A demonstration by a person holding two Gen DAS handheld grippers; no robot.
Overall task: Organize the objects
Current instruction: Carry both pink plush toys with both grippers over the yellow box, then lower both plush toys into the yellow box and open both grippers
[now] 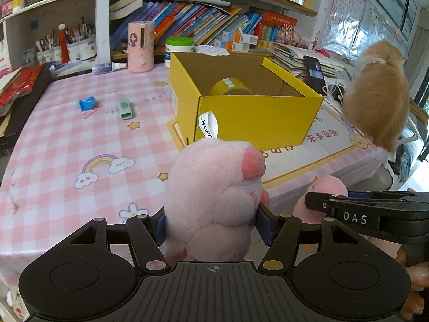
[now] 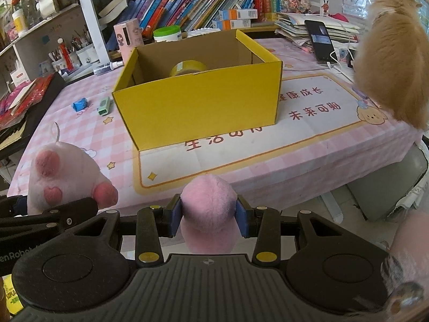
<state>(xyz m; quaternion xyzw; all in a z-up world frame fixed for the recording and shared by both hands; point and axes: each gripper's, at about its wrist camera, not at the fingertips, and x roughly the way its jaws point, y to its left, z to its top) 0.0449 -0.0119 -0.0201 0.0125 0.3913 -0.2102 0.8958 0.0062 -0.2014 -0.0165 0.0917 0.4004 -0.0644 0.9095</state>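
Gripping a pale plush (image 1: 214, 187), the left gripper (image 1: 214, 224) has its blue pads pressed into the toy's sides, jaws partly closed, short of the yellow box (image 1: 257, 118). The right gripper (image 2: 208, 218) clamps a smaller pink plush (image 2: 208, 201) likewise, narrower. Inside the box lies a tape roll (image 1: 231, 87). Left of the box lie a blue wrapper (image 1: 87, 103) and green clip (image 1: 126, 109); right of it, a cat (image 1: 375, 94).

Black gripper (image 1: 214, 225), blue-padded fingers (image 1: 265, 224), yellow rivets.
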